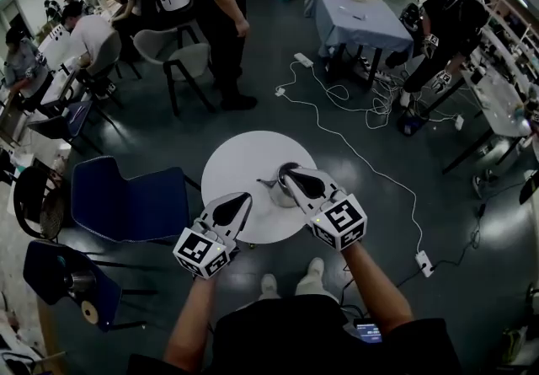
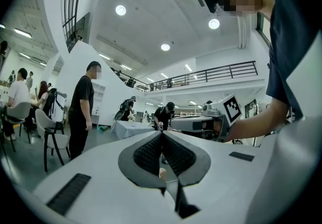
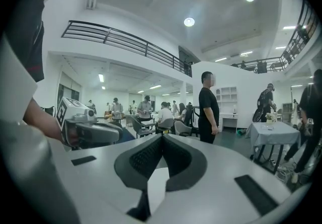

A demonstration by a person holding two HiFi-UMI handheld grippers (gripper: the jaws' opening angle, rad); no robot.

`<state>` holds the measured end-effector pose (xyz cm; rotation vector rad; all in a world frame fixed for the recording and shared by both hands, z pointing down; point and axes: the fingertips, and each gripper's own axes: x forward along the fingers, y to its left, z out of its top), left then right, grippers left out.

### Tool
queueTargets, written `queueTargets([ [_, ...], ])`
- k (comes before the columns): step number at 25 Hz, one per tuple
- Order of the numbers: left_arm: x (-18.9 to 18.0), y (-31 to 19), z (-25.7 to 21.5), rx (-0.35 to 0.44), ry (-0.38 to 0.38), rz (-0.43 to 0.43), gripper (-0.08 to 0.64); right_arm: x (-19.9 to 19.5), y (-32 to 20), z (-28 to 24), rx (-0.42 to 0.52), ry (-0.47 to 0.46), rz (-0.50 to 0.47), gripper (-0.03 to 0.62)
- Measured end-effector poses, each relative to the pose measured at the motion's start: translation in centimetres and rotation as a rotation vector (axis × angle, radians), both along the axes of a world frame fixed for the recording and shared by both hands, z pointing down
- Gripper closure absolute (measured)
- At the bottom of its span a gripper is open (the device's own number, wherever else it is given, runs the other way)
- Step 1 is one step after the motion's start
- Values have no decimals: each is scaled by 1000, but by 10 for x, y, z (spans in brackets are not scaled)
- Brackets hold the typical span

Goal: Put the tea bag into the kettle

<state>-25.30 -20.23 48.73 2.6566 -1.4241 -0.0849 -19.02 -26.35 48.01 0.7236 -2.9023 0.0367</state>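
Our left claw [image 1: 245,197] and right claw [image 1: 285,170] are both pressed together above the round desk's [image 1: 240,154] near edge, the right one at the kettle [image 1: 273,186].

Large white-walled hall with an upper gallery.
Dark grey floor [image 1: 278,61]; round white table [image 1: 236,163]; blue upholstered chairs [image 1: 126,200]; cloth-draped rectangular table [image 1: 362,19]; round recessed ceiling lights [image 2: 121,10]; black gallery railing [image 2: 221,73].

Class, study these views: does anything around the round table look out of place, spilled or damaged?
Nothing on the round white table looks spilled or damaged. The oddity is on the floor: a white cable snakes loosely past the table to a power strip nearby, a likely trip hazard.
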Motion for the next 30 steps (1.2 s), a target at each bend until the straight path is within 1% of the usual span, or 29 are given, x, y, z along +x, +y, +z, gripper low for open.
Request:
queueTargets([
  [3, -7, 3, 3, 5, -6, 23, 545, -4, 6, 0, 0, -12, 26, 572],
  [7, -10, 1, 0, -9, 8, 40, 545, -2, 11, -3, -3, -32, 56, 572],
  [15, 5, -2, -1, 13, 2, 81, 543, 12, 16, -2, -13, -42, 75, 572],
  [21, 34, 3, -4, 6, -10, 98, 545, 39, 23, -3, -18, -60, 81, 572],
  [30, 81, 32, -22, 7, -21, 69, 545, 87, 54, -22, -7, -62, 63, 572],
])
